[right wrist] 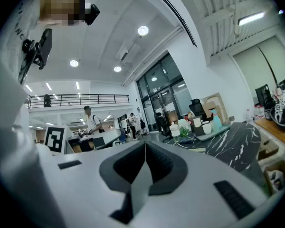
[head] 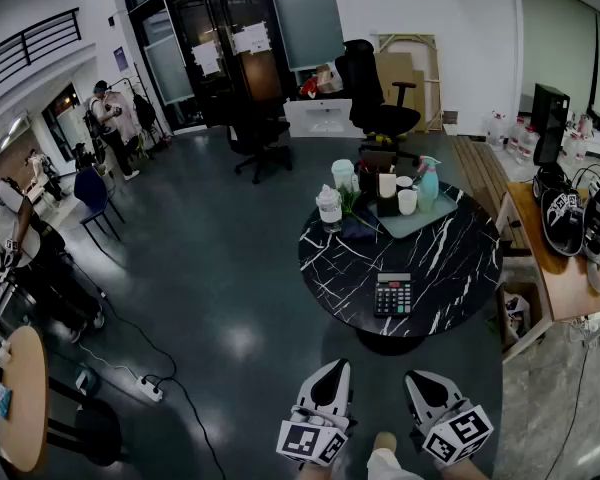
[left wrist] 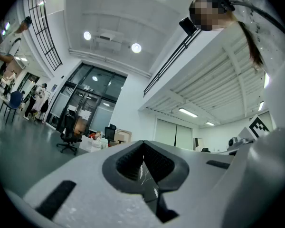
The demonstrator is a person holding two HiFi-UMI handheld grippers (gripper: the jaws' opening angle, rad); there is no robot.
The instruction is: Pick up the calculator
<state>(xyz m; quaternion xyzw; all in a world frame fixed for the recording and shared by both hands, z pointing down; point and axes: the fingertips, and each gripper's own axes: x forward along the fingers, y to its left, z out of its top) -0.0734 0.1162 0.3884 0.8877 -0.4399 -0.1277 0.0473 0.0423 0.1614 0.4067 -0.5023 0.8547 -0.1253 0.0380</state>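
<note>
A black calculator (head: 393, 295) lies flat near the front edge of the round black marble table (head: 460, 258). Both grippers hang low at the bottom of the head view, short of the table and apart from the calculator. My left gripper (head: 331, 369) has its jaws pressed together with nothing between them, as the left gripper view (left wrist: 143, 161) also shows. My right gripper (head: 417, 379) is likewise shut and empty, its jaws meeting in the right gripper view (right wrist: 145, 164). The table (right wrist: 237, 144) appears at the right of that view; the calculator is hidden there.
A tray (head: 420, 216) at the table's far side carries cups, a jar and a blue spray bottle (head: 428, 180). A wooden bench (head: 560, 268) with headsets stands right of the table. Office chairs (head: 375, 88) stand behind; people stand far left. A power strip (head: 148, 389) and cable lie on the floor.
</note>
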